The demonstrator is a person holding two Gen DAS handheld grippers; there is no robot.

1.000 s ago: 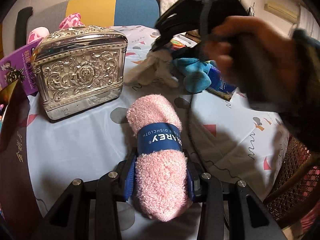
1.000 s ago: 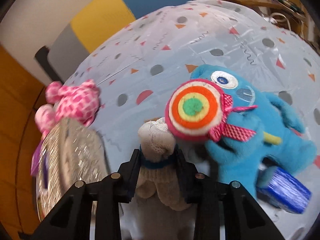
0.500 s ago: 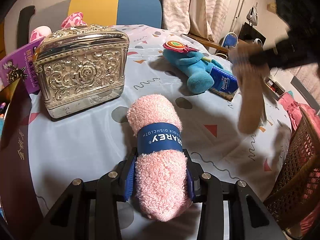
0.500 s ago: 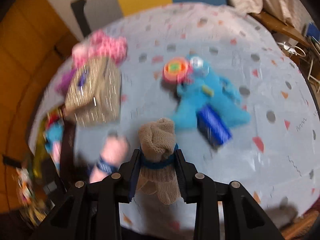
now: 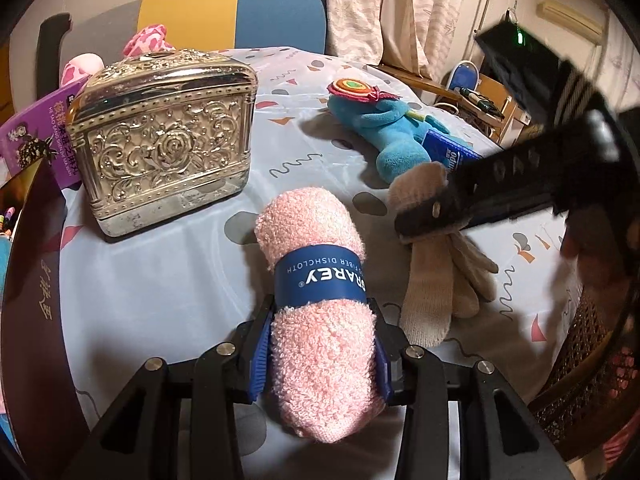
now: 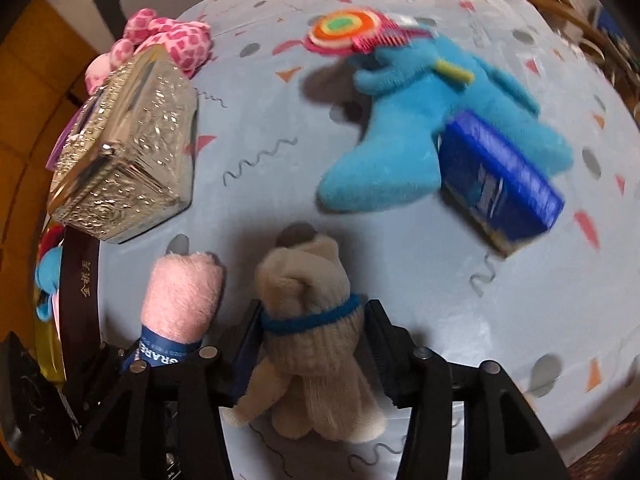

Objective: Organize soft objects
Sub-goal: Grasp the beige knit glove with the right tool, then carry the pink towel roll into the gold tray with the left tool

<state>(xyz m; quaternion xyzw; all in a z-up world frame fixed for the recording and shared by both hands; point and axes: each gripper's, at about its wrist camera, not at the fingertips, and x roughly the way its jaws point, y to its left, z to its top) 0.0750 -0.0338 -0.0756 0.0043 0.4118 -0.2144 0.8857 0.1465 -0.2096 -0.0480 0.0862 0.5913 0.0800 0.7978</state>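
Note:
My left gripper (image 5: 320, 334) is shut on a rolled pink towel (image 5: 320, 304) with a blue paper band, resting on the table (image 5: 160, 300); its jaws are just beginning to open, pads still against the roll. Right beside the towel (image 6: 180, 288) lies a beige knit glove (image 5: 436, 292) with a blue cuff band. My right gripper (image 6: 314, 316) straddles the glove (image 6: 308, 280) from above, jaws opening and pads coming off it. In the left wrist view, one of the right gripper's fingers (image 5: 440, 216) crosses the glove.
An ornate silver box (image 5: 164, 140) stands at the left, a pink spotted plush (image 6: 172, 40) behind it. A blue plush toy (image 5: 392, 128) and a blue tissue pack (image 6: 500, 184) lie farther back. A dark box (image 5: 32, 280) borders the left edge, a wicker chair (image 5: 580, 360) the right.
The right gripper carried the beige glove from beside the blue plush down to the table next to the pink towel, and its jaws have widened. The left gripper and towel stayed put.

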